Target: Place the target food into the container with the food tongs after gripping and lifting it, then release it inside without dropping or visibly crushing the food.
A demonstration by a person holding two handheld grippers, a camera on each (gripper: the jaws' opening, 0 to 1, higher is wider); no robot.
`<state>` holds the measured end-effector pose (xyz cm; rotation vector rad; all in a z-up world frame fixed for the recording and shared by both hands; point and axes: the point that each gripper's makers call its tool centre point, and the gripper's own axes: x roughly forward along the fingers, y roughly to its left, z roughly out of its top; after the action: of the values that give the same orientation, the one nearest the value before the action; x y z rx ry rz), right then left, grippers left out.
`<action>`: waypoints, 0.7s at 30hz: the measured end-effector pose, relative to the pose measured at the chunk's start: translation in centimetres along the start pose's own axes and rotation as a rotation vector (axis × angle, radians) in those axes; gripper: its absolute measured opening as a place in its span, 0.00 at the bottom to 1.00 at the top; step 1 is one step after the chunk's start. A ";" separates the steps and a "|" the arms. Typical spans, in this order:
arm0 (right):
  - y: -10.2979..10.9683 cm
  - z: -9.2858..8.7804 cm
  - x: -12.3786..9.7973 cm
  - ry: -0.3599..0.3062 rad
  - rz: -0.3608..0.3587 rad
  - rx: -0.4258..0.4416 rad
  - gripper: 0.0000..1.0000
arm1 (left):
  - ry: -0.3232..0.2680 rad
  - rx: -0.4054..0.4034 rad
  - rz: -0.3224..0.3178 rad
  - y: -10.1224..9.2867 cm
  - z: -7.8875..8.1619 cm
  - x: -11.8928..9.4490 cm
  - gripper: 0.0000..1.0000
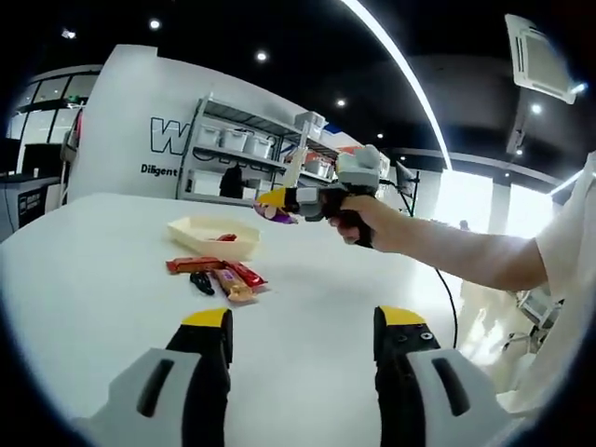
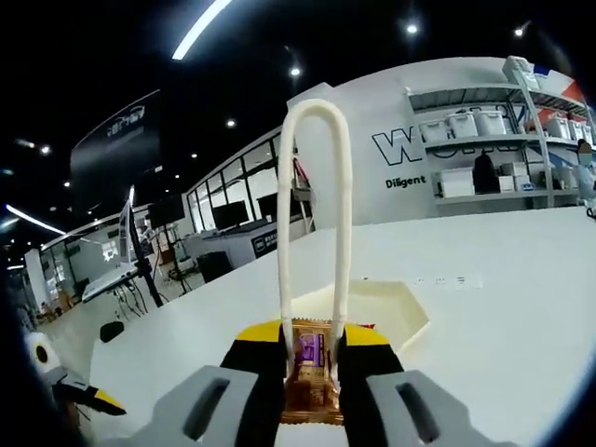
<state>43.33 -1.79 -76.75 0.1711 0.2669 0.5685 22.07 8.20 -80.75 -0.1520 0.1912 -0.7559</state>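
Observation:
My right gripper (image 2: 310,340) is shut on the two arms of cream food tongs (image 2: 312,107), whose loop rises upward. A purple and gold wrapped snack (image 2: 309,371) is pinched between the tong arms, above the cream container (image 2: 410,300). In the left gripper view the right gripper (image 1: 279,201) hangs in the air, held by a hand, with the purple snack (image 1: 277,213) at its front, just right of and above the container (image 1: 200,228). Something red (image 1: 226,237) lies inside the container. My left gripper (image 1: 303,321) is open over the white table (image 1: 93,279).
Several wrapped snack bars (image 1: 219,272) and a small black item (image 1: 202,282) lie on the table in front of the container. The person's arm (image 1: 456,250) reaches in from the right. Shelves with bins (image 1: 247,149) stand behind the table. A cable (image 1: 449,293) hangs at the table's right.

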 end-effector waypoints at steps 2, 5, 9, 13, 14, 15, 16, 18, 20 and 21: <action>-0.2 -0.3 0.9 0.009 -0.001 0.010 0.14 | -0.005 -0.001 0.008 0.2 0.2 -0.1 0.59; -0.6 -1.1 2.5 0.034 -0.006 0.015 0.14 | -0.012 -0.010 0.016 0.4 0.3 -0.4 0.59; -1.4 -2.4 4.6 0.067 -0.021 0.014 0.14 | -0.001 -0.007 0.028 0.8 0.0 -0.6 0.57; -2.1 -3.5 5.5 0.091 -0.034 0.013 0.14 | 0.005 -0.010 0.045 1.5 -0.3 -1.0 0.57; -2.1 -3.6 5.6 0.092 -0.034 0.013 0.14 | 0.005 -0.011 0.046 1.6 -0.4 -1.0 0.57; -2.1 -3.7 5.7 0.092 -0.035 0.014 0.14 | 0.006 -0.013 0.044 1.7 -0.5 -1.0 0.56; -2.1 -3.7 5.7 0.089 -0.035 0.017 0.14 | 0.014 -0.015 0.044 1.8 -0.7 -1.0 0.56; -2.3 -3.7 5.9 0.097 -0.046 -0.031 0.14 | 0.023 -0.017 0.053 2.2 -1.0 -0.9 0.56; -2.5 -4.1 6.2 0.110 -0.051 -0.066 0.14 | 0.021 -0.028 0.054 2.2 -0.9 -0.7 0.56; -2.7 -4.2 6.3 0.111 -0.052 -0.070 0.15 | 0.015 -0.032 0.052 2.2 -0.8 -0.7 0.55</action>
<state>48.61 -0.21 -82.66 0.0651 0.3581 0.5358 22.86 10.19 -81.91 -0.1708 0.2209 -0.7024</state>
